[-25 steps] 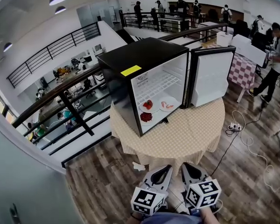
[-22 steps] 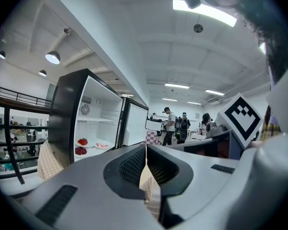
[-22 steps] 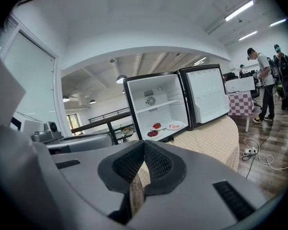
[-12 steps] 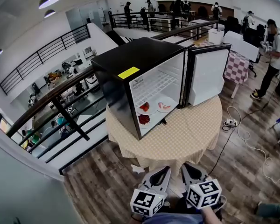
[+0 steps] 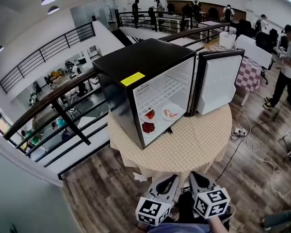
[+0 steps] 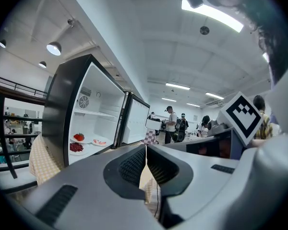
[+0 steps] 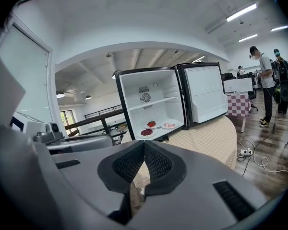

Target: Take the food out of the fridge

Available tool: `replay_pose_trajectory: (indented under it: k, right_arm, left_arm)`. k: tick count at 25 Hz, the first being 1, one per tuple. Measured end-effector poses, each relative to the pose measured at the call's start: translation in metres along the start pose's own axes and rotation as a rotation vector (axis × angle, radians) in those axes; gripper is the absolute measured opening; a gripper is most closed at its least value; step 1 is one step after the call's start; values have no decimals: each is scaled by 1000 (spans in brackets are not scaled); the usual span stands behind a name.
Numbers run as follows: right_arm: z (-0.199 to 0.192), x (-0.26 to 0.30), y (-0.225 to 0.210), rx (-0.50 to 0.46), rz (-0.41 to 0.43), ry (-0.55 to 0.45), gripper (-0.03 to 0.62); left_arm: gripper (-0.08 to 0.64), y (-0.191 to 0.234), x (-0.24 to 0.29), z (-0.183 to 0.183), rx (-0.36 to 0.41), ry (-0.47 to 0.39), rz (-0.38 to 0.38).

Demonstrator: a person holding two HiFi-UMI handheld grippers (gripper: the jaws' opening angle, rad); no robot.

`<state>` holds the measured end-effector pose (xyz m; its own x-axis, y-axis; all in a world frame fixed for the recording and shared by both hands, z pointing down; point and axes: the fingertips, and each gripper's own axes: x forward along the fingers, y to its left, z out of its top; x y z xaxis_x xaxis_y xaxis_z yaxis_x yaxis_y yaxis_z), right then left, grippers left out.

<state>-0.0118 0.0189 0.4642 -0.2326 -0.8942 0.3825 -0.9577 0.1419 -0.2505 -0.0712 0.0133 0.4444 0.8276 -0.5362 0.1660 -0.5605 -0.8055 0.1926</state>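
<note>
We are holding the left gripper [image 5: 170, 177] and the right gripper [image 5: 193, 174] side by side close to our body. Both are clenched tight on nothing, pads pressing together.

We are standing well short of the round table [image 5: 194, 147] with its checked cloth, so the step in hand, as we are judging it, is the approach. To do it well we should be walking in squarely to the open front and minding the white cable [image 5: 254, 147] trailing over the floor at the right. We should also be spreading the jaws before the tips are reaching the cabinet.

The fridge [image 5: 131, 64] is standing on the table with its door [image 5: 218, 81] swung wide to the right, so nothing is blocking entry. The food is sitting on the fridge's bottom, under the wire shelf [image 5: 166, 88]. A plate of dark red berries [image 5: 148, 127] is lying nearest the front lip. Behind it is sitting a plate with a red fruit [image 5: 150, 114], and to the right of that a plate of pink pieces [image 5: 171, 113].

We are thinking the front plate should be going first, gripped by its rim and kept level, since reaching over it is risking a knock.
</note>
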Motion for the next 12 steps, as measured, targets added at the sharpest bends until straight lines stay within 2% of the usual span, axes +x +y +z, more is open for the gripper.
replay_pose_trajectory:
  k: [5, 12]
  right_arm:
    - [20, 29, -20, 9, 34, -1, 17]
    - [36, 78, -73, -4, 99, 34, 17]
  left_arm:
    - [18, 18, 29, 8, 4, 7, 50]
    - [18, 44, 87, 10, -10, 38, 133]
